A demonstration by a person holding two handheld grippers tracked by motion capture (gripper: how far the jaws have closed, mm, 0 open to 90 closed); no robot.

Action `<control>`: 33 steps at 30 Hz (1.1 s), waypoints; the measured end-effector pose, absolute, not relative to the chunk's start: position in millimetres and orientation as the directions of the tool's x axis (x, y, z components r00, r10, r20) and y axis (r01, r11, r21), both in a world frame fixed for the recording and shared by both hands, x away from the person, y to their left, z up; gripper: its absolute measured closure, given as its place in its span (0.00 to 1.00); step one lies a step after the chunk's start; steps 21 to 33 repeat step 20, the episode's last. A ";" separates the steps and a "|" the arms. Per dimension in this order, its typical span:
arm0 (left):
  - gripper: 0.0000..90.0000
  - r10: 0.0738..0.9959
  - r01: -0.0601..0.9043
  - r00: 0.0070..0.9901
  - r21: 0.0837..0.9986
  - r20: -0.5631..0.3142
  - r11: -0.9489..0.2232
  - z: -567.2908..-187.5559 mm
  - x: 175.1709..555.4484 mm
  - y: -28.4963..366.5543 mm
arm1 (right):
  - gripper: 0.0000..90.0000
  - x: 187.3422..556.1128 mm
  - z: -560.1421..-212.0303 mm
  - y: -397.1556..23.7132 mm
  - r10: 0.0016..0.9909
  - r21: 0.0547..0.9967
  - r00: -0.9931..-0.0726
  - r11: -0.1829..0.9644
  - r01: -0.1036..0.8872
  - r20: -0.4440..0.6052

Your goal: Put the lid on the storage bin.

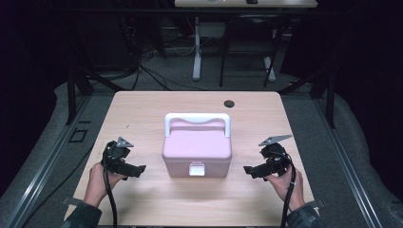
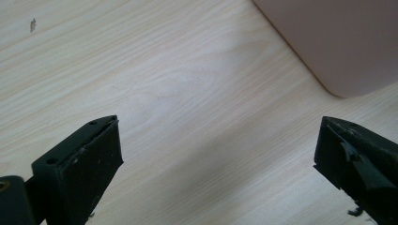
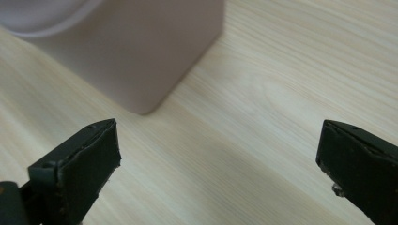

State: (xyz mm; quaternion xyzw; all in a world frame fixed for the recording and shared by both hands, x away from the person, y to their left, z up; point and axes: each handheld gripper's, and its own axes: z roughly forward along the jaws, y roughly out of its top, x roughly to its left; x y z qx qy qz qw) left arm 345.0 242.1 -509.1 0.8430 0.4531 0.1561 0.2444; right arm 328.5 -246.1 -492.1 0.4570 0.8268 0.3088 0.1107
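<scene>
Woodgrain table [image 1: 142, 109], glossy rounded pink box [image 1: 197, 151]

Dark room; grey floor [image 1: 157, 78]; pale wood table [image 1: 142, 109]; second desk [image 1: 244, 4] behind.

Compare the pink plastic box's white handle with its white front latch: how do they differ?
The white handle is a wide arch spanning the pink plastic box along the lid's far edge; the white front latch is a small square tab. The handle sits on top, the latch low on the near wall. Both are white and centred.
</scene>
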 end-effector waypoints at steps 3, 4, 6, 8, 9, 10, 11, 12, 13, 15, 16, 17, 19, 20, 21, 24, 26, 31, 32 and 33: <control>0.00 0.844 0.693 0.533 0.543 0.058 -0.474 -513.8 347.6 245.0 | 0.00 334.5 -499.6 -260.4 0.849 0.597 -0.518 0.362 0.716 0.106; 0.00 0.845 0.697 0.532 0.540 0.050 -0.471 -515.0 348.4 246.0 | 0.00 336.9 -502.3 -264.0 0.854 0.590 -0.508 0.352 0.726 0.116; 0.00 0.846 0.697 0.531 0.537 0.058 -0.475 -517.3 349.9 246.5 | 0.00 341.4 -507.4 -269.6 0.861 0.576 -0.495 0.347 0.740 0.118; 0.00 0.847 0.701 0.530 0.535 0.052 -0.471 -519.5 350.9 246.0 | 0.00 345.6 -513.1 -272.7 0.866 0.560 -0.482 0.337 0.757 0.130; 0.00 0.847 0.702 0.530 0.533 0.053 -0.473 -520.3 351.3 245.7 | 0.00 347.7 -516.5 -274.3 0.868 0.547 -0.478 0.338 0.766 0.134; 0.00 0.846 0.701 0.531 0.533 0.054 -0.474 -521.0 351.7 245.6 | 0.00 349.1 -518.6 -275.5 0.870 0.534 -0.475 0.341 0.773 0.131; 0.00 0.845 0.702 0.532 0.530 0.056 -0.477 -521.6 352.2 245.5 | 0.00 349.9 -520.1 -276.0 0.872 0.529 -0.471 0.339 0.778 0.135; 0.00 0.845 0.703 0.531 0.528 0.057 -0.477 -522.5 352.8 245.3 | 0.00 350.8 -521.5 -276.2 0.875 0.522 -0.464 0.332 0.786 0.142; 0.00 0.845 0.703 0.533 0.526 0.056 -0.479 -523.1 353.2 245.4 | 0.00 351.8 -522.6 -277.1 0.876 0.514 -0.463 0.337 0.789 0.136; 0.00 0.844 0.705 0.534 0.521 0.059 -0.482 -524.2 354.8 246.1 | 0.00 353.1 -523.8 -277.3 0.876 0.510 -0.464 0.342 0.790 0.133; 0.00 0.847 0.707 0.529 0.521 0.060 -0.478 -525.1 355.4 246.4 | 0.00 353.4 -524.9 -276.9 0.878 0.510 -0.461 0.339 0.790 0.131; 0.00 0.848 0.709 0.527 0.521 0.058 -0.476 -525.5 355.7 246.7 | 0.00 353.9 -526.0 -276.2 0.878 0.502 -0.460 0.342 0.794 0.131; 0.00 0.848 0.710 0.527 0.518 0.057 -0.477 -525.8 356.4 247.9 | 0.00 355.1 -528.4 -276.3 0.876 0.493 -0.467 0.357 0.793 0.117; 0.00 0.848 0.709 0.527 0.520 0.058 -0.476 -526.1 356.5 248.1 | 0.00 355.8 -529.8 -276.0 0.876 0.486 -0.466 0.358 0.798 0.120; 0.00 0.848 0.709 0.527 0.520 0.058 -0.476 -526.1 356.5 248.1 | 0.00 355.8 -529.8 -276.0 0.876 0.486 -0.466 0.358 0.798 0.120; 0.00 0.848 0.709 0.527 0.520 0.058 -0.476 -526.1 356.5 248.1 | 0.00 355.8 -529.8 -276.0 0.876 0.486 -0.466 0.358 0.798 0.120; 0.00 0.848 0.709 0.527 0.520 0.058 -0.476 -526.1 356.5 248.1 | 0.00 355.8 -529.8 -276.0 0.876 0.486 -0.466 0.358 0.798 0.120; 0.00 0.848 0.709 0.527 0.520 0.058 -0.476 -526.1 356.5 248.1 | 0.00 355.8 -529.8 -276.0 0.876 0.486 -0.466 0.358 0.798 0.120; 0.00 0.848 0.709 0.527 0.520 0.058 -0.476 -526.1 356.5 248.1 | 0.00 355.8 -529.8 -276.0 0.876 0.486 -0.466 0.358 0.798 0.120; 0.00 0.848 0.709 0.527 0.520 0.058 -0.476 -526.1 356.5 248.1 | 0.00 355.8 -529.8 -276.0 0.876 0.486 -0.466 0.358 0.798 0.120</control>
